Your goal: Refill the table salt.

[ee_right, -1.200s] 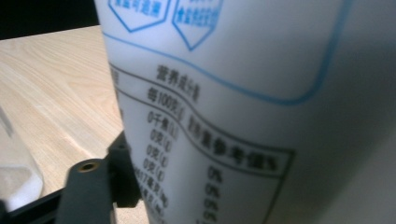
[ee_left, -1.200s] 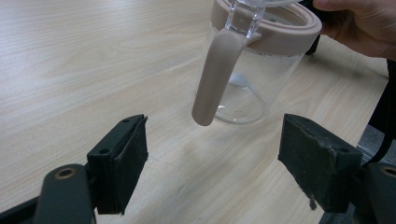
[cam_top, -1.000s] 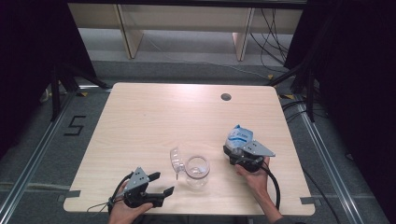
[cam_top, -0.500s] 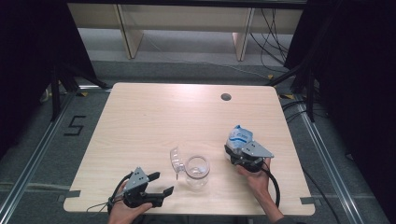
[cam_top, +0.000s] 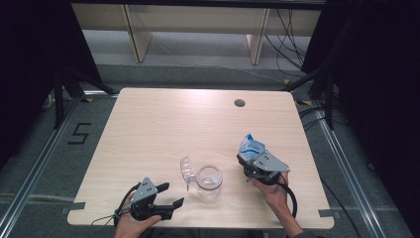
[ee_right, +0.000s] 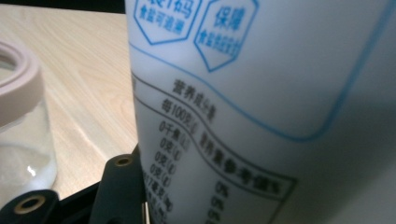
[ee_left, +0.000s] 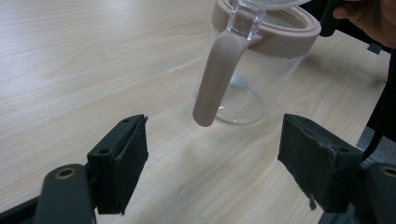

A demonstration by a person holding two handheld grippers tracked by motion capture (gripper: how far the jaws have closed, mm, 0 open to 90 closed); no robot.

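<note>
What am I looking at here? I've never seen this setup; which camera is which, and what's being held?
A person sits at a wooden table holding a hand-held two-jaw gripper in each hand. The high view looks down from above. Each gripper view rides on its gripper, looking along its black jaws. The left gripper is open, jaws apart, facing a clear glass jar with a beige rim and its hinged lid flipped open. The right gripper is shut on a white and blue printed bag, held beside the jar.

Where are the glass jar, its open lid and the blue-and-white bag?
glass jar (cam_top: 209, 181), high view, on its glass wall.
open lid (cam_top: 186, 171), high view, on the clear flap.
blue-and-white bag (cam_top: 249, 147), high view, on its upper part.
</note>
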